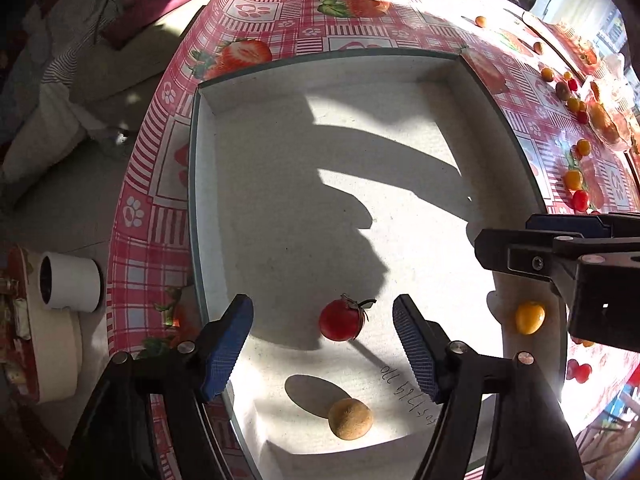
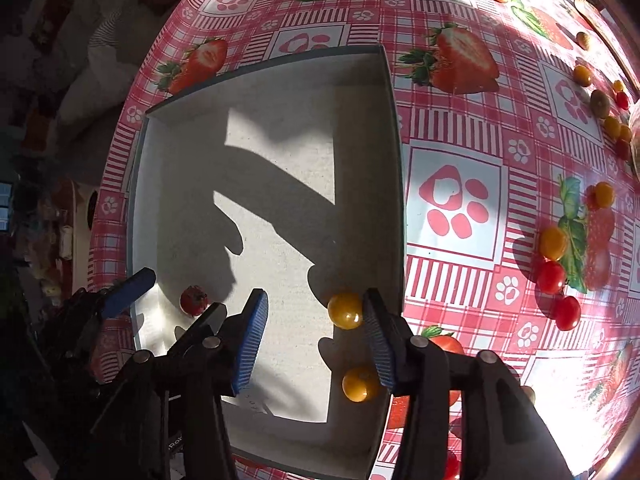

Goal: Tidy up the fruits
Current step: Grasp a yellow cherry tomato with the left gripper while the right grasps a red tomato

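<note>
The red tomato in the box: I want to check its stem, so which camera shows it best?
The left wrist view. There the red tomato lies sunlit between the open left gripper fingers, its green stem visible. In the right wrist view it is small, in shadow, near the white box wall.

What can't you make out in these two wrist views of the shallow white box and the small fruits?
- Handwriting on the floor of the shallow white box, left wrist view: partly covered by the left gripper.
- Clear container of fruit, left wrist view: washed out by sun glare near the right edge.
- Lower small yellow round fruit, right wrist view: partly behind the right gripper.
</note>
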The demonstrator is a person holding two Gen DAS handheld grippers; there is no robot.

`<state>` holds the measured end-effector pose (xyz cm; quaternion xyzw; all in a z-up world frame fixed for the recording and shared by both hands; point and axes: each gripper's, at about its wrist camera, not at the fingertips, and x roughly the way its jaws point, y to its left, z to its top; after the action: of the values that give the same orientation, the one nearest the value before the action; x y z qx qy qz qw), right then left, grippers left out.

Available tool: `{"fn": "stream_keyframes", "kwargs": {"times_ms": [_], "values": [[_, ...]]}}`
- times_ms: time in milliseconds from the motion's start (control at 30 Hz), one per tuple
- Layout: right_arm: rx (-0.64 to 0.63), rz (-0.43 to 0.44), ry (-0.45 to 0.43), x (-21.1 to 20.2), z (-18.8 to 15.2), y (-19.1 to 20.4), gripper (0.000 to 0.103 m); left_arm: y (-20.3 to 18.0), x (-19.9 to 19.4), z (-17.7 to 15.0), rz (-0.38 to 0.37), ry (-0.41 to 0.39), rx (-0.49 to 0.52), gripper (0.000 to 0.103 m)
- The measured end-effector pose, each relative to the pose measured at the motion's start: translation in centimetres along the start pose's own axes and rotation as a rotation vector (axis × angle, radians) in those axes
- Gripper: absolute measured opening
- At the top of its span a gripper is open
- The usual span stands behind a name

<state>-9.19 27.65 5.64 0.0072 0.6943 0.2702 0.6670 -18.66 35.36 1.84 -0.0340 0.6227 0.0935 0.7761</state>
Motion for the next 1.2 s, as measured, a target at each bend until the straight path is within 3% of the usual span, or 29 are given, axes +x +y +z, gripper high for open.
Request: {"fn": "stream_keyframes", "kwargs": {"times_ms": [167, 567, 933, 1200], "values": [[0.031, 0.016, -0.052, -2.5, -0.3, -0.7, 0.07, -0.6, -1.0, 0.5, -0.002, -0.004, 0.018, 0.074], [0.184, -0.042, -0.074, -5.1, -4.4, -8.6, 0.071, -4.8, -3.6, 2.5, -0.017, -0.057, 0.119, 0.074], [0.337, -0.117, -0.064, -6.3, -8.4, -16.3, 0.071, -11.6, -4.8, 5.7, -0.08, -0.083, 0.222, 0.074], [0.357, -0.114, -0.063, -6.3, -9.5, -18.0, 0.071, -17.5, -2.8, 8.5, -0.141, -0.033, 0.298, 0.074]]}}
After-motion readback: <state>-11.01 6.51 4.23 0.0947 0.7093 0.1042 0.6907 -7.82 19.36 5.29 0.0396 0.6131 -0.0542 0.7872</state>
